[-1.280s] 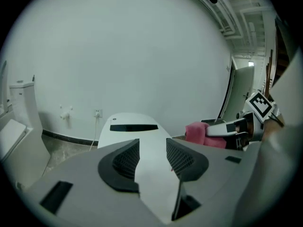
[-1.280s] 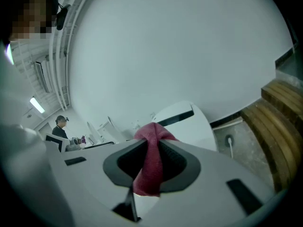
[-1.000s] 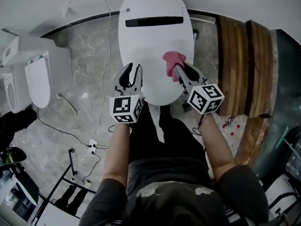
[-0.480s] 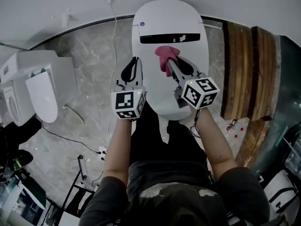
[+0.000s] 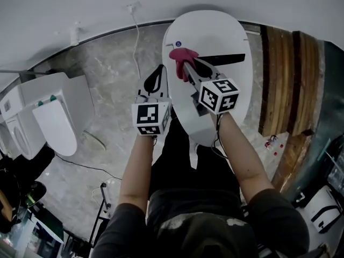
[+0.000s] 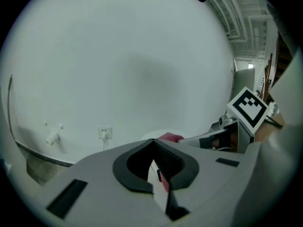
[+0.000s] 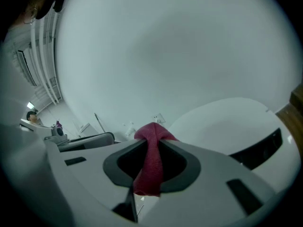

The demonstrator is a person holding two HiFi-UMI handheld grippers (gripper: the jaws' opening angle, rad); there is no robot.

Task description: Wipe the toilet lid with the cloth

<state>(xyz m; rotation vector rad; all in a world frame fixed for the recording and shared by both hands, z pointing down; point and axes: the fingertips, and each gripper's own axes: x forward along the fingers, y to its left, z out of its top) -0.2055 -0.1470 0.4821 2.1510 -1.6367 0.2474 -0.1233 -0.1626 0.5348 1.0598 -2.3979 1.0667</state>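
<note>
Two grippers reach forward side by side in the head view, each with a marker cube at its rear. The right gripper (image 5: 186, 64) pinches the pink cloth (image 5: 180, 55): in the right gripper view its jaws press on a strip of the cloth (image 7: 150, 162), which runs down between them and bunches into a knob past the tips. That bunch sits over the rear left part of the white toilet lid (image 5: 212, 31), close to the left end of the black strip (image 5: 230, 59) that crosses the lid. Whether the cloth touches the lid cannot be told.

The left gripper (image 5: 159, 70) has just been closing its jaws; in the left gripper view the tips of the left gripper (image 6: 152, 140) meet with nothing between them. It holds just beside the lid's left rim, over the grey marble floor (image 5: 107, 74), near the right gripper but apart from it.

Behind the toilet, a wall socket (image 5: 133, 7) feeds a white cord (image 5: 138, 34) that hangs to the floor. A second toilet (image 5: 51, 117) stands well apart at the left, and brown wooden slats (image 5: 279, 74) run along the right side.
</note>
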